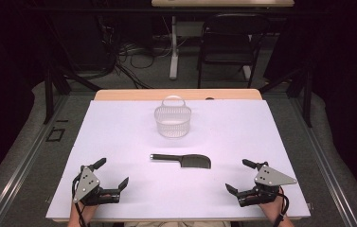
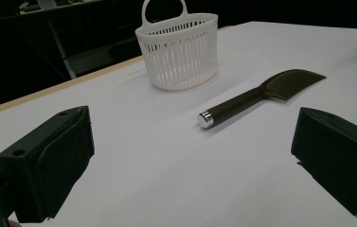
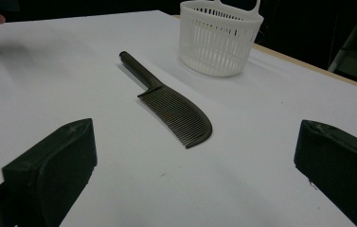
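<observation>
I hold my left gripper (image 1: 113,173) and right gripper (image 1: 237,176) low, flanking the dark plastic handled comb (image 1: 182,161), jaws spread, empty. It lies just before the white slotted plastic basket (image 1: 173,121).

Basket handle (image 3: 235,4) cut off above

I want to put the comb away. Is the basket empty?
Empty: the white basket stands upright, nothing inside; the comb lies on the table.
</observation>
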The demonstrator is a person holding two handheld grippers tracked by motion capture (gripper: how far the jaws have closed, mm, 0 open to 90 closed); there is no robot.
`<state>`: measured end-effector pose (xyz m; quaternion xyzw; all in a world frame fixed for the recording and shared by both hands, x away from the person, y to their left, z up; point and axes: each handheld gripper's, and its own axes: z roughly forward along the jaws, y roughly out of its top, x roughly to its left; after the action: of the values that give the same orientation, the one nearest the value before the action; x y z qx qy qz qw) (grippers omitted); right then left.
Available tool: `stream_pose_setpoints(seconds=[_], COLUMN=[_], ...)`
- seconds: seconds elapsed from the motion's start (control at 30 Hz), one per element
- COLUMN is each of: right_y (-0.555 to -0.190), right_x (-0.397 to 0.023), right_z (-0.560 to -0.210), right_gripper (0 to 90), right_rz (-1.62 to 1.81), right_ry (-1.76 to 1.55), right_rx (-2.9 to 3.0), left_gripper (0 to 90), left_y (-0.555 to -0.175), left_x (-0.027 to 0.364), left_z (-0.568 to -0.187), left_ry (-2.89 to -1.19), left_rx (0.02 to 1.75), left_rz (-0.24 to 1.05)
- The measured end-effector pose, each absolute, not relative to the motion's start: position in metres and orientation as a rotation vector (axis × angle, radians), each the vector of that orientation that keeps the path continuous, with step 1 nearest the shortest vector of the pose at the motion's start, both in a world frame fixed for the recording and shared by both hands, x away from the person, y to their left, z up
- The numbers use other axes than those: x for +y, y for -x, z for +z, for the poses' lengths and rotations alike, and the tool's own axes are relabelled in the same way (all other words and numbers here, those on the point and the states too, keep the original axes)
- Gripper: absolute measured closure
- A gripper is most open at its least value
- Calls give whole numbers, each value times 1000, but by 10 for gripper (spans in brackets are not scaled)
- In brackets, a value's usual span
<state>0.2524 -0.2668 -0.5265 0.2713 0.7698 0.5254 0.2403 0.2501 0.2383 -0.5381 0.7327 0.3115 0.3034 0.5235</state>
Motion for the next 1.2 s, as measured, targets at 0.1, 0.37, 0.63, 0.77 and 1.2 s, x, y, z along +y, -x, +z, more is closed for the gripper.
stream_pose_setpoints(seconds=[0.1,0.37,0.63,0.77,1.2], right_y=[-253,-257,-263,-266,-275], right_x=[-265,-263,-257,-252,-243], right_z=[-527,-527,-526,-524,-524], right_gripper=[0,0,0,0,0], right_rz=[1435,1421,1412,1405,1399], right_ry=[-744,-759,-760,-767,-765], right_rx=[2110,2123,2154,2158,2187], left_gripper=[3,3,3,3,3], left_y=[-251,-251,-251,-251,-251], left_x=[238,238,238,238,238], left_z=[-538,-539,-539,-539,-539], left_ry=[-1755,-1762,-1766,-1769,-1768], left_rx=[748,744,741,744,744], left_rz=[722,719,718,720,722])
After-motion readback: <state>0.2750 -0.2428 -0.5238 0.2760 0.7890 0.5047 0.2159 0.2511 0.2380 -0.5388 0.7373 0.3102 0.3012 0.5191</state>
